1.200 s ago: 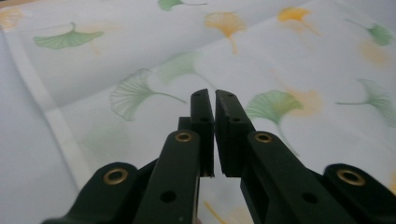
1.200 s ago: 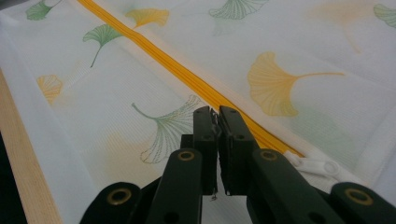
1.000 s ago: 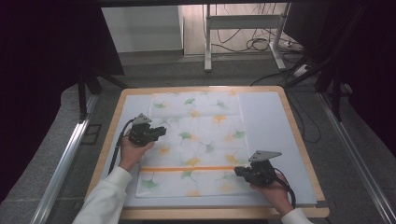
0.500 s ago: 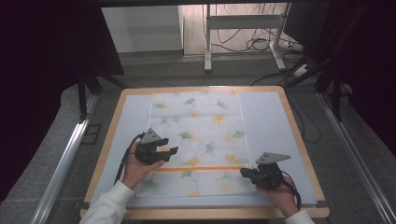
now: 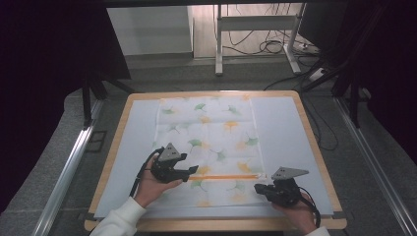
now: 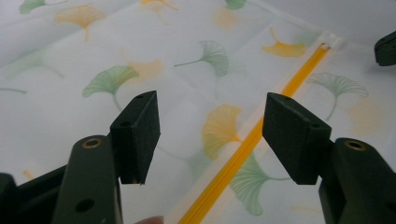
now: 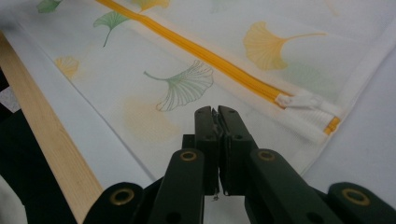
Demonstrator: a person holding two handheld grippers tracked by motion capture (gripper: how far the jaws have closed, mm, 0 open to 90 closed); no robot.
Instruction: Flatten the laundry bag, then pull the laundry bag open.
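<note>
At the lower left of the high view, our left gripper [image 5: 193, 170] hangs over the leaf-printed pouch [image 5: 211, 123]. Its jaws have just been opening, stand wide and hold nothing. The pouch lies flat mid-frame on the table [image 5: 280, 123], its orange zipper [image 5: 228, 176] running rightward. At the lower right, our right gripper [image 5: 257, 188] sits at the pouch's corner, jaws pressed together; we cannot tell whether they pinch any fabric.

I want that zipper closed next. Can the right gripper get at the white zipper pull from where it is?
Probably yes: the right gripper sits just short of the zipper pull, nothing between, but its jaws are shut.
</note>
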